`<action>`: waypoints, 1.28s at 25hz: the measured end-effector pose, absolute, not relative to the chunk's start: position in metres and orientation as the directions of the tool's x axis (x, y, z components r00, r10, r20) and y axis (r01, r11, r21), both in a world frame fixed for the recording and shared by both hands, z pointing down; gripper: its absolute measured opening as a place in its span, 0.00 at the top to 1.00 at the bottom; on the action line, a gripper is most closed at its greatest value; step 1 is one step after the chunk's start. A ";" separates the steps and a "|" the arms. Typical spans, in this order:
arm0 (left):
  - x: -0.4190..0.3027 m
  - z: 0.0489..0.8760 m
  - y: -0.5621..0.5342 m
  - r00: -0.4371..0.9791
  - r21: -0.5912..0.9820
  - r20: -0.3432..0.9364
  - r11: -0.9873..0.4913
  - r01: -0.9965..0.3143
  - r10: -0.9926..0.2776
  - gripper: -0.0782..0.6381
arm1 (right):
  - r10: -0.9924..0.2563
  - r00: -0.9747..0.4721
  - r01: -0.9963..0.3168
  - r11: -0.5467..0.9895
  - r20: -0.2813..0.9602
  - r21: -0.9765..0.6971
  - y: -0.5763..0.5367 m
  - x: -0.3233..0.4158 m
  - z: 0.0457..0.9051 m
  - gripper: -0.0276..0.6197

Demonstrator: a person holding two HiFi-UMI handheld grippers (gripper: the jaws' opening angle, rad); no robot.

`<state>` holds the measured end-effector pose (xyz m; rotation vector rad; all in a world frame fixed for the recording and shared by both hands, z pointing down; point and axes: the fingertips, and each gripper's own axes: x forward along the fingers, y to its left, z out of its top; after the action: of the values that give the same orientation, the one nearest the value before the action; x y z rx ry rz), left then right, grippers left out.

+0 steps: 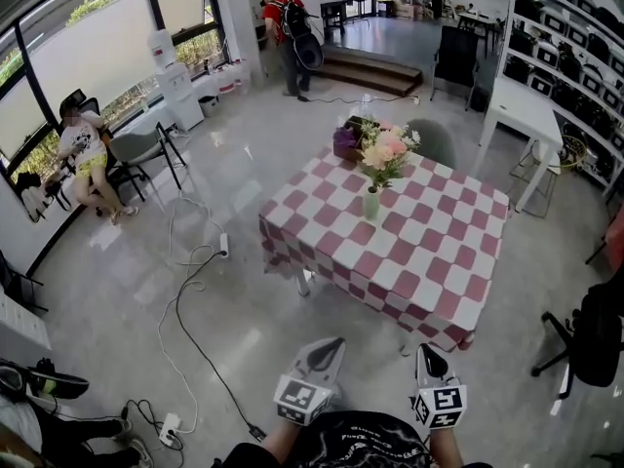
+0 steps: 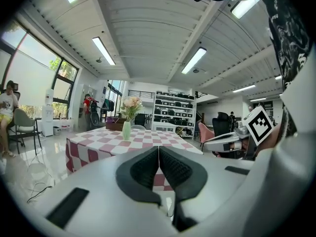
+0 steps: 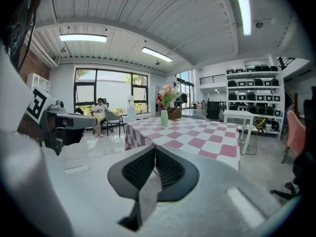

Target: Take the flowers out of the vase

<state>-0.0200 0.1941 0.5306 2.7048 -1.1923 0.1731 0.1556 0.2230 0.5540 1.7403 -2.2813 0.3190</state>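
Note:
A pale green vase [image 1: 371,204] stands upright on the far half of a table with a red-and-white checked cloth [image 1: 409,261]. Pink and cream flowers [image 1: 385,151] rise from it. The vase [image 2: 127,131] and the flowers [image 2: 131,103] show far off in the left gripper view, and the vase [image 3: 164,118] with its flowers [image 3: 168,93] in the right gripper view too. My left gripper [image 1: 325,352] and right gripper [image 1: 429,357] hang over the floor short of the table's near edge. Both are shut, pads touching, with nothing between them.
A dark box with purple flowers [image 1: 348,140] sits at the table's far edge, a grey chair [image 1: 434,140] behind it. Cables and power strips [image 1: 172,427] lie on the floor at left. A seated person [image 1: 86,159] is far left, white tables and shelving at right.

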 end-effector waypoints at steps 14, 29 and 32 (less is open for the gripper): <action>-0.050 0.528 0.132 0.706 0.110 0.166 -0.698 -0.707 -0.689 0.87 | -0.925 -0.223 -0.974 0.224 0.307 -0.033 0.164 0.122 0.546 0.95; -0.069 0.533 0.107 0.717 0.118 0.164 -0.709 -0.696 -0.677 0.87 | -0.928 -0.233 -0.972 0.226 0.290 -0.056 0.135 0.092 0.543 0.95; -0.070 0.534 0.107 0.718 0.123 0.171 -0.709 -0.695 -0.674 0.87 | -0.927 -0.229 -0.973 0.221 0.298 -0.060 0.137 0.091 0.547 0.95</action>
<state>-0.0699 0.1067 0.5341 2.7437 -1.1029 0.1689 0.0914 0.1370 0.5467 1.8123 -2.2922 0.3474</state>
